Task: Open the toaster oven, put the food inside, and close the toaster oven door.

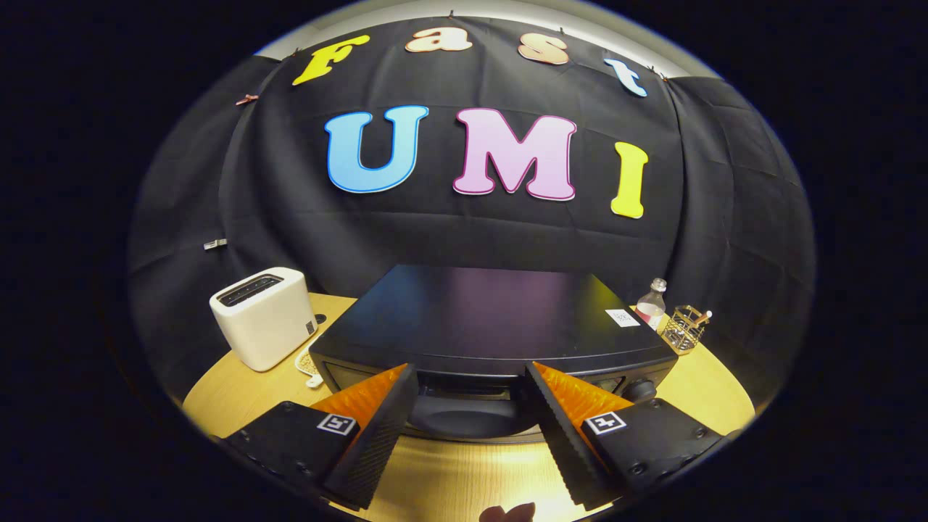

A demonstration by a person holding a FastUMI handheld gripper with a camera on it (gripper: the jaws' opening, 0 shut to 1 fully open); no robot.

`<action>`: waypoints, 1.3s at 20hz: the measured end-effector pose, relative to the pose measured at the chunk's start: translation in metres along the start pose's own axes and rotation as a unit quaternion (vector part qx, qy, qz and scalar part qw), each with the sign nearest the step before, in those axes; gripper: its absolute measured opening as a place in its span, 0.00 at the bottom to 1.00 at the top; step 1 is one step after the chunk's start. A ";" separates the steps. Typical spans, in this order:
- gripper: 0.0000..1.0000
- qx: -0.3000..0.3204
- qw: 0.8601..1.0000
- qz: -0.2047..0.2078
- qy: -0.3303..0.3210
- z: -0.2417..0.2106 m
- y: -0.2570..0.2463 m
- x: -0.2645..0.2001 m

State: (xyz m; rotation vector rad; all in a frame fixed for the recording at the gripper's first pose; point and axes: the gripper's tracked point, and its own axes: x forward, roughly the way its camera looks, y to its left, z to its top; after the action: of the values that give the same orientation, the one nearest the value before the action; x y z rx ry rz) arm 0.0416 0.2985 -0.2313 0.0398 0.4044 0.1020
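A black toaster oven (478, 312) stands on the round wooden table (232, 395), seen steeply from above and in front. My gripper (471, 370) is open, its fingertips spread wide just over the oven's upper front edge and touching nothing. Between the fingers the oven's dark front (464, 417) shows, but I cannot tell whether the door stands shut or ajar. A knob (641, 390) sits at the front's right end, beside the right finger. A small brownish thing (507, 512) lies on the table behind the fingers; what it is I cannot tell.
A white slot toaster (264, 315) stands left of the oven with a white cord (308, 362) beside it. Right of the oven are a small clear bottle (652, 301) and a wire holder (685, 328). Bare tabletop lies in front of the oven.
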 end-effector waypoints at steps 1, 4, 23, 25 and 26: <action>0.98 0.005 1.000 -0.001 -0.001 -0.001 0.000 -0.003; 0.98 0.012 1.000 -0.005 -0.012 0.002 -0.002 0.000; 0.98 0.026 0.995 0.001 0.092 -0.083 0.002 -0.078; 0.98 0.025 0.994 0.003 0.106 -0.093 0.002 -0.083; 0.98 0.024 0.993 0.003 0.114 -0.098 0.002 -0.084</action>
State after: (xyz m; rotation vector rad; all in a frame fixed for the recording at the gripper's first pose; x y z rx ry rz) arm -0.0745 0.2936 -0.2884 0.0770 0.6353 0.1040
